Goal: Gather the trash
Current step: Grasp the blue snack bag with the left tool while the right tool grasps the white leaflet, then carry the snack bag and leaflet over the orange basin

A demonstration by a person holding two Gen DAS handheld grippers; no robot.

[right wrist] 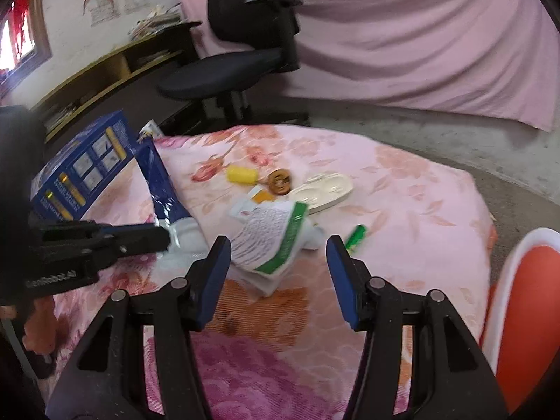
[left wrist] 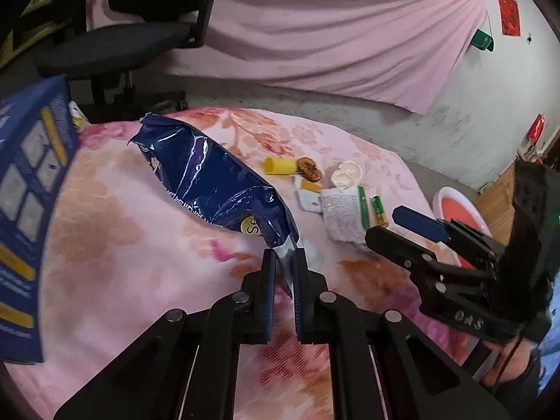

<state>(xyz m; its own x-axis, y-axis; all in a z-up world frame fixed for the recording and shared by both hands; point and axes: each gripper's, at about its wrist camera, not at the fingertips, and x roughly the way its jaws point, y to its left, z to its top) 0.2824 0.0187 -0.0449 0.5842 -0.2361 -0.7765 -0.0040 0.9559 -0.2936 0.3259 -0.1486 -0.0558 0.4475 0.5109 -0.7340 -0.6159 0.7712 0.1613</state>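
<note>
A crumpled dark blue snack bag (left wrist: 213,182) lies on the pink floral cloth (left wrist: 133,245). My left gripper (left wrist: 284,257) is shut on the bag's near silver end; the right wrist view shows that gripper (right wrist: 164,238) clamped on the bag (right wrist: 157,182) too. My right gripper (right wrist: 278,245) stands open just short of a white and green paper wrapper (right wrist: 276,234), which the left wrist view has as a wrapper (left wrist: 344,215) past the right gripper (left wrist: 383,222). Beyond lie a green battery (right wrist: 356,236), a yellow tube (right wrist: 241,175), a brown peel (right wrist: 279,182) and a white blister tray (right wrist: 323,189).
A blue printed box (right wrist: 84,171) stands at the cloth's left. A red bin with a white rim (right wrist: 525,301) sits at the right edge. A black office chair (right wrist: 241,59) and a pink curtain (right wrist: 420,35) stand behind, over concrete floor.
</note>
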